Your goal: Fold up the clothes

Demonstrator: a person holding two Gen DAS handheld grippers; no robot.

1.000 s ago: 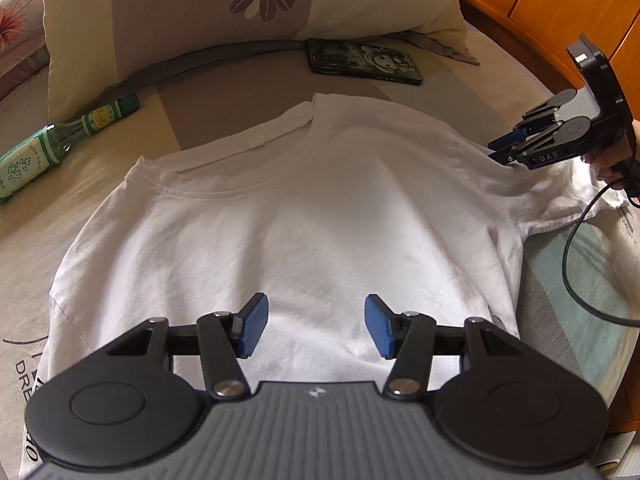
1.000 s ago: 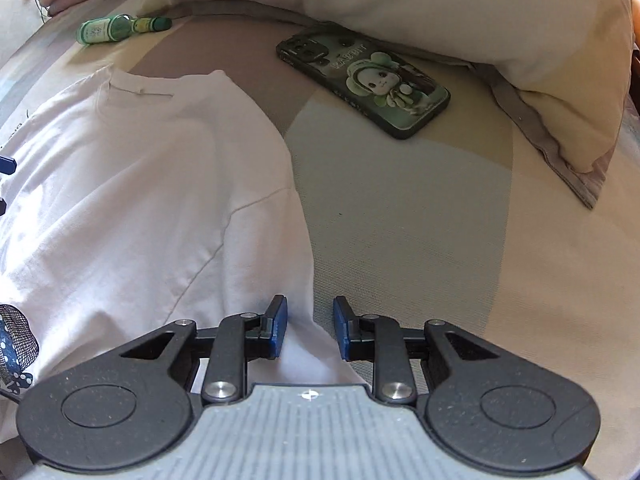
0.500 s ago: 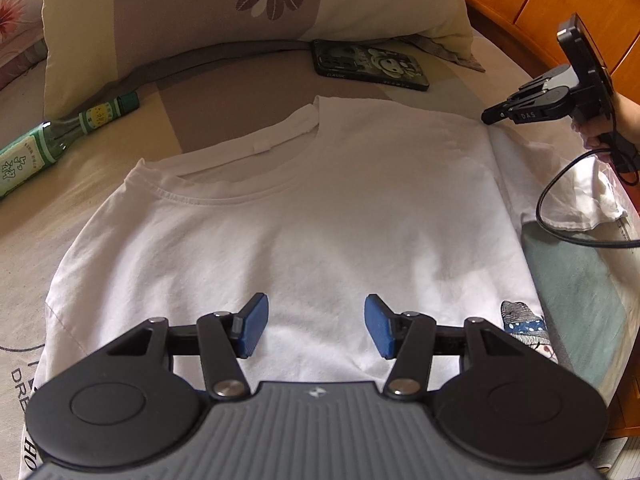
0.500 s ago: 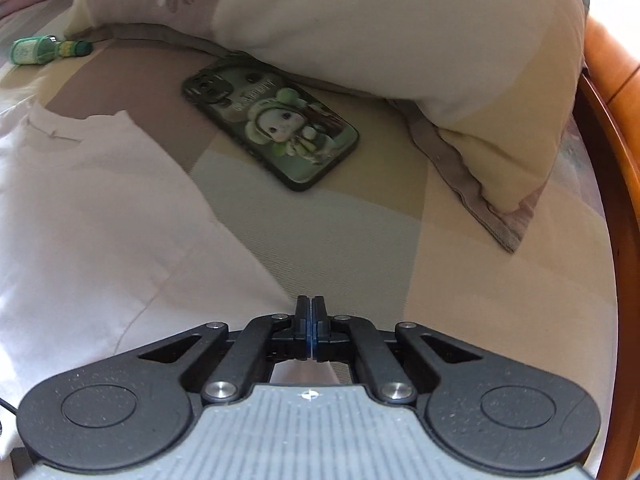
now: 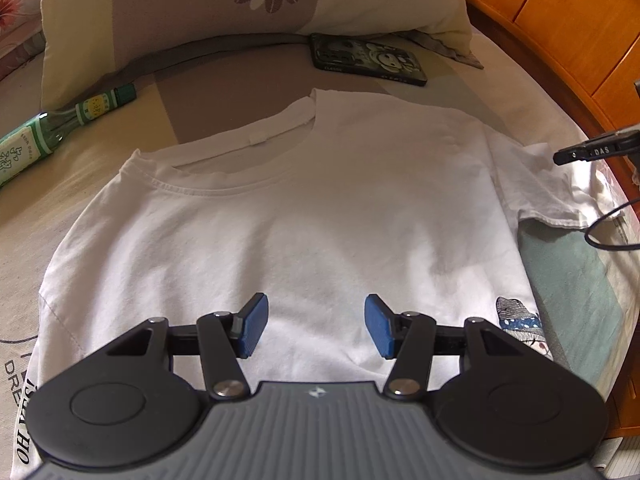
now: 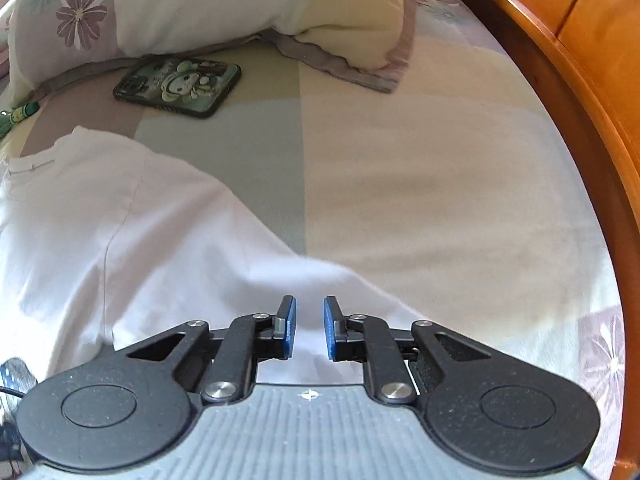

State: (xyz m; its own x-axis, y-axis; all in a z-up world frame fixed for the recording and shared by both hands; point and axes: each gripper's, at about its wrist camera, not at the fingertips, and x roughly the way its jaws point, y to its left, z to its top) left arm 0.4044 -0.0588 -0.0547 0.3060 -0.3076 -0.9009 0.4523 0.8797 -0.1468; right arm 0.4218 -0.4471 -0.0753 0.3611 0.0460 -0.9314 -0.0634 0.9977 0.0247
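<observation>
A white T-shirt (image 5: 320, 208) lies flat on the bed, collar towards the pillow. Over its chest my left gripper (image 5: 316, 328) hovers open, nothing between its blue pads. The shirt's right sleeve (image 5: 540, 184) is spread out sideways. In the left wrist view my right gripper (image 5: 560, 157) shows edge-on at the right border, just beyond that sleeve. Its own view has the T-shirt (image 6: 140, 240) at the left and the sleeve (image 6: 280, 280) running under the right gripper (image 6: 309, 328). Its jaws are opening with a narrow gap; white cloth shows through it, and the pads do not press on it.
A phone (image 5: 368, 60) in a cartoon case lies near the collar, below the flowered pillow (image 5: 248, 4). At the left lies a green bottle (image 5: 60, 128). A wooden bed frame (image 6: 560, 80) bounds the right side. A black cable (image 5: 608, 228) loops beside the sleeve.
My right gripper shut at the sleeve, drew it out to the right and has parted its jaws a little. The sleeve now lies spread out. My left gripper stayed put.
</observation>
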